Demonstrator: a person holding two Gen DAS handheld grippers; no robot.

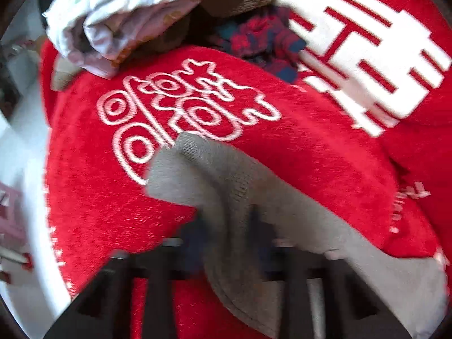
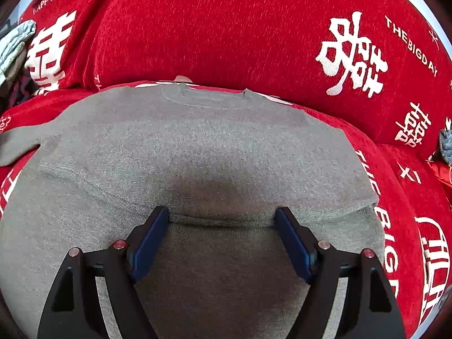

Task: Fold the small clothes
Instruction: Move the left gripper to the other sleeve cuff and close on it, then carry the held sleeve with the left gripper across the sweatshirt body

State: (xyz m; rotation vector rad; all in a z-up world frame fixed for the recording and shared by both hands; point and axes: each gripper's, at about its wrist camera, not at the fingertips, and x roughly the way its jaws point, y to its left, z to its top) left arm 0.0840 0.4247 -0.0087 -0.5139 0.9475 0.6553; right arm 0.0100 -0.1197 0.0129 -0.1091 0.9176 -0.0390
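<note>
On the red cover (image 2: 240, 28), the grey sweater (image 2: 197, 147) lies flat with its collar toward the backrest, hem edge doubled over: folding looks begun, sleeves unfinished. Right gripper (image 2: 221, 217) stands wide open, gripping nothing, fingers (image 2: 149, 240) at that fold. Only the left view shows the left gripper (image 1: 226, 223) pinching a lifted sleeve, and a clothes pile (image 1: 141, 17) beyond it.
</note>
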